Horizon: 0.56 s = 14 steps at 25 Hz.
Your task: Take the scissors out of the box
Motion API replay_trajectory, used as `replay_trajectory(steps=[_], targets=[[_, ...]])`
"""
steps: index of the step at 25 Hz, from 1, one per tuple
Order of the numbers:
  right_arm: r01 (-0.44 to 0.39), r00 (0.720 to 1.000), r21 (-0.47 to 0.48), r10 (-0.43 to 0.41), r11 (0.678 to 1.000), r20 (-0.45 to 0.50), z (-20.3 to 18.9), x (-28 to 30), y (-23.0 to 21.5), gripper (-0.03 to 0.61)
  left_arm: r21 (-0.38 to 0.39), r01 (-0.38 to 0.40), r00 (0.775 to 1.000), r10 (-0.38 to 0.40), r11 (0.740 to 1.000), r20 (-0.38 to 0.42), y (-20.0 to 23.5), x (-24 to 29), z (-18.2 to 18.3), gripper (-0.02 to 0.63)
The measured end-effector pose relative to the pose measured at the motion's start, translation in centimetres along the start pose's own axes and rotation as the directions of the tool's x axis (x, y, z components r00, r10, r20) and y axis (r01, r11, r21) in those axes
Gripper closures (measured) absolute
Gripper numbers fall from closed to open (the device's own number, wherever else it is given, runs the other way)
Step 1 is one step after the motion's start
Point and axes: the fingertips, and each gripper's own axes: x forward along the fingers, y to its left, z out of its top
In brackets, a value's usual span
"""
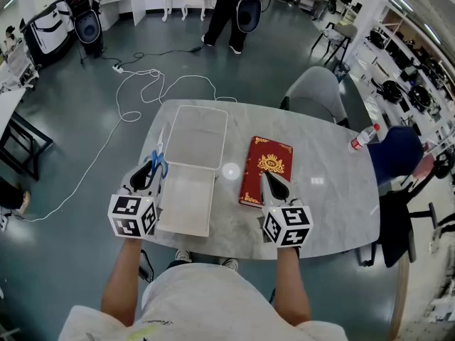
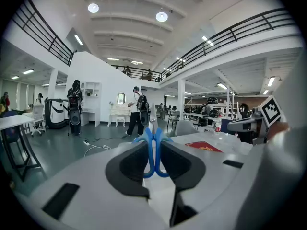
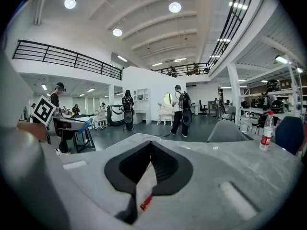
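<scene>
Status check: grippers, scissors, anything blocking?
Left gripper shut on scissors, held left of the box. Right gripper shut, empty, over red book. Nothing in the way.

Clearances around the box (image 1: 199, 137). Left of box: narrow table (image 1: 334, 212) margin, taken by the left gripper (image 1: 152, 168) clamped on the scissors (image 1: 159, 155). Near side: flat lid (image 1: 186, 206), adjoining box. Right: bare strip, then book (image 1: 270, 158) beneath right gripper (image 1: 268, 177), jaws together. Farther right: open tabletop up to 1 bottle (image 1: 362, 137) at the edge.

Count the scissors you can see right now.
1. The blue-handled scissors are clamped in the left claw, just left of the clear box; none show inside the box.
</scene>
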Motion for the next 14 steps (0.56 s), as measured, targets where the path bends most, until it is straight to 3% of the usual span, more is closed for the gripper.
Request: replay_trajectory(steps=[14], targets=[[-0.003, 1.000, 0.003, 0.003, 1.000, 0.000, -0.02, 0.20, 0.34, 0.574, -0.004, 0.005, 1.000, -0.005, 1.000, -0.009, -0.07, -0.15, -0.07, 0.532]])
